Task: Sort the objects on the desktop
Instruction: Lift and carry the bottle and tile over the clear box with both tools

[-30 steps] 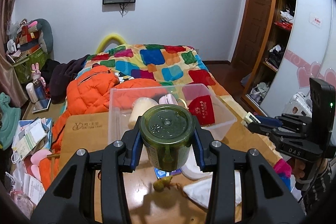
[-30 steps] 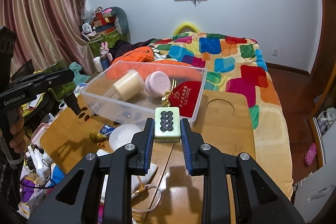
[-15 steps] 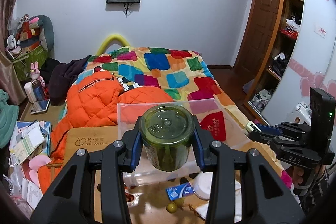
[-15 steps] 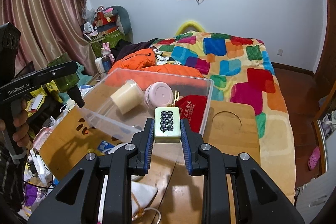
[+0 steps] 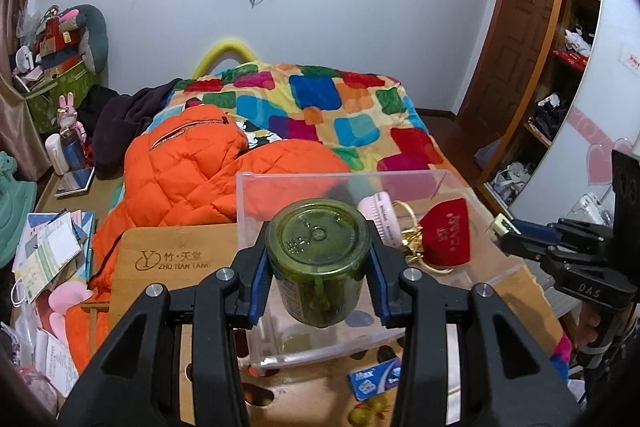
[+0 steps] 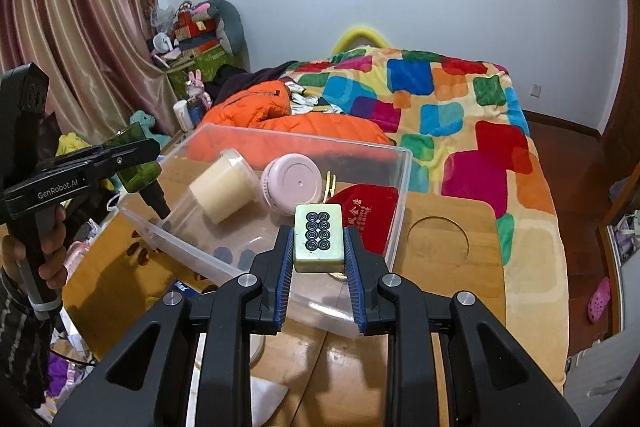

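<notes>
My left gripper (image 5: 318,269) is shut on a green glass jar (image 5: 318,239), held over the near end of a clear plastic box (image 5: 340,174). From the right wrist view the same left gripper (image 6: 138,163) shows side-on at the box's left wall. My right gripper (image 6: 319,253) is shut on a pale green mahjong tile (image 6: 319,237) above the box's near rim (image 6: 304,137). Inside the box lie a cream tub (image 6: 224,189), a pink round case (image 6: 291,183) and a red pouch (image 6: 368,217).
The box stands on a wooden table (image 6: 456,299) with a round hole (image 6: 438,243). A blue packet (image 5: 374,379), a small yellow-green toy (image 5: 366,411) and a white cloth (image 6: 264,391) lie near the front. An orange jacket (image 5: 192,171) and a bed lie beyond.
Both grippers moved forward toward the box with their loads. The jar now hangs over the box's inside, and the tile has reached its near rim.
</notes>
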`<state>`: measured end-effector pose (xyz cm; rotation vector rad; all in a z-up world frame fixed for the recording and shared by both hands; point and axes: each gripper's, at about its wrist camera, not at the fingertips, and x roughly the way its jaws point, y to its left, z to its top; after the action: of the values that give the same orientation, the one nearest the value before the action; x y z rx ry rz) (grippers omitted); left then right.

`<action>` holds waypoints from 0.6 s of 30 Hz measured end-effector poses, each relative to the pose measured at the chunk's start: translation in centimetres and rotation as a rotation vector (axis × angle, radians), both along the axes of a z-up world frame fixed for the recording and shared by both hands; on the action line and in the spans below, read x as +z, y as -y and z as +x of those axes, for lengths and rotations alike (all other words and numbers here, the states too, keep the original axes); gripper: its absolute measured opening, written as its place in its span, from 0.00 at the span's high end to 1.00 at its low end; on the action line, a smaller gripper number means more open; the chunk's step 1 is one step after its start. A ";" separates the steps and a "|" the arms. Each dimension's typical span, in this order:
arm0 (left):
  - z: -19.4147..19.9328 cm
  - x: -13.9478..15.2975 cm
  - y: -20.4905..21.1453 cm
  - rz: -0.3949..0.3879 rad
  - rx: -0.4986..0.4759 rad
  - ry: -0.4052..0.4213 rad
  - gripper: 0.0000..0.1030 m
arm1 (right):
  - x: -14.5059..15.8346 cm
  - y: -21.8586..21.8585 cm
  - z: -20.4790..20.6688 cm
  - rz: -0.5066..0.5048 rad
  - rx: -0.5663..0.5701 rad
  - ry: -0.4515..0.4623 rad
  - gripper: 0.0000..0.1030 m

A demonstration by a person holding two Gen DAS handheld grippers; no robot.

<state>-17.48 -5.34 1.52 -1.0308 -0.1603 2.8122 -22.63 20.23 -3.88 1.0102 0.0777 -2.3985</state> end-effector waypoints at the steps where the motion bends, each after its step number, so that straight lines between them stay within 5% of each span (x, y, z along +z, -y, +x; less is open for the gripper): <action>1: -0.2 -0.2 0.0 -0.004 -0.001 0.005 0.60 | -0.2 0.1 -0.3 0.007 0.002 0.005 0.78; 18: -2.3 -1.8 -0.2 -0.041 -0.032 0.044 0.60 | -2.8 3.4 -3.6 0.096 0.087 0.066 0.78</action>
<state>-19.75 -5.14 -0.32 -1.0954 -0.0899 2.7767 -26.19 16.78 -6.67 1.1056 0.2107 -2.2990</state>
